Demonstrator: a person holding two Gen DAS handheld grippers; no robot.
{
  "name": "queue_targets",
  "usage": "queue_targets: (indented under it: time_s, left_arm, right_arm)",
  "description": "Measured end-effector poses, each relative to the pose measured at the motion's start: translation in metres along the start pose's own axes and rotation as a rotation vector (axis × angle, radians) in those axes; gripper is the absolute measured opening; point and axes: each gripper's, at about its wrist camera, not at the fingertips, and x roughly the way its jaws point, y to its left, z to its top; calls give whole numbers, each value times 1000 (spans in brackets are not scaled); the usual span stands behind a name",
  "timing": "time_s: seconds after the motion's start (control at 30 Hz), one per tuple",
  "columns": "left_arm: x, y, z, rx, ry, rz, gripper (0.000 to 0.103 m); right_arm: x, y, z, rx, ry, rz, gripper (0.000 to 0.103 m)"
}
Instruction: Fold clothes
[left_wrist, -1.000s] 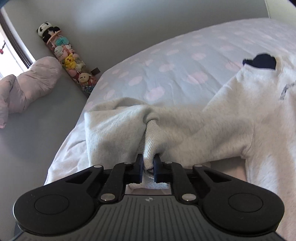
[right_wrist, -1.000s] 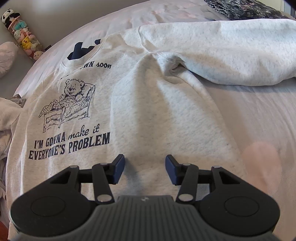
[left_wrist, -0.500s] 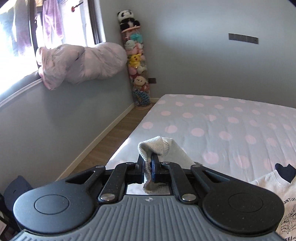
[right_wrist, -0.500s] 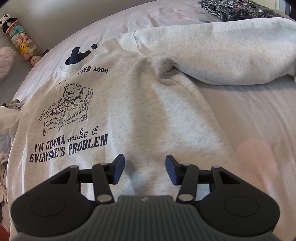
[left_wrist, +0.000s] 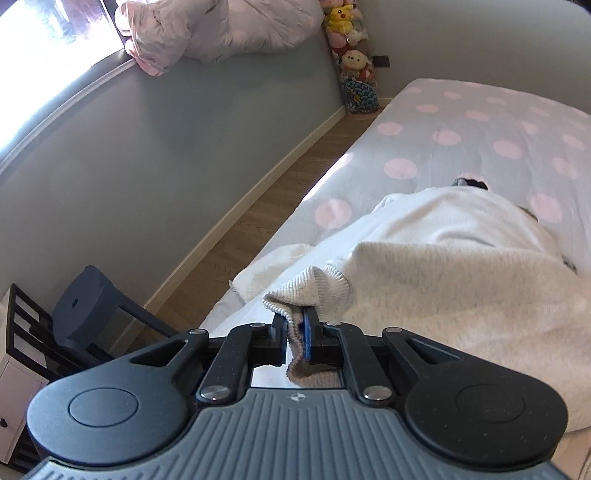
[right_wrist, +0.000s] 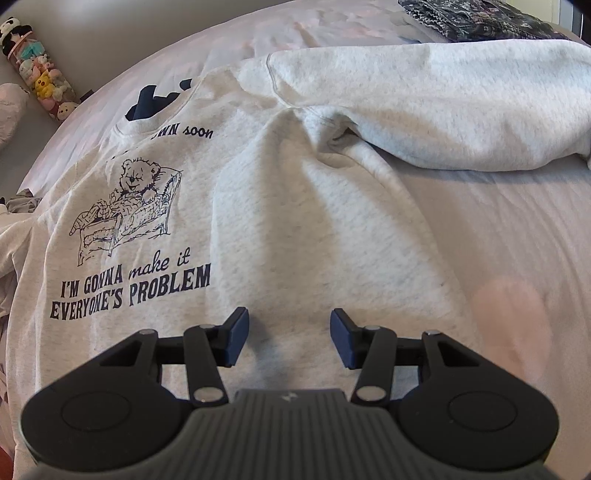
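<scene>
On the sweatshirt (right_wrist: 295, 206), print reads "I'M GONNA make it EVERYONE'S PROBLEM".

1. Left gripper (left_wrist: 295, 325): fingers drawn together, pinching a ribbed sweatshirt cuff (left_wrist: 306, 291) between the pads; pointing toward 12 o'clock in its own view.
2. Right gripper (right_wrist: 287, 336): fingers (right_wrist: 236, 334) spread wide apart, nothing between them; tips low over the sweatshirt (right_wrist: 314, 221) body, pointing toward 12 o'clock.
</scene>
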Motion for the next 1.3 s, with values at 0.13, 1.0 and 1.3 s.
queue_targets:
  time_s: [0.13, 1.0, 1.3]
  left_arm:
    - [-12, -1, -5, 17, -33, -8, 28]
    - [-137, -125, -56, 248, -187, -277, 59]
    - [-133, -155, -70, 298, -143, -259, 59]
  right_arm:
    - [-9, -9, 5, 45, -21, 15, 53]
    - [-68, -213, 15, -164, -250, -464, 53]
    - [-66, -213, 14, -270, -377, -547, 13]
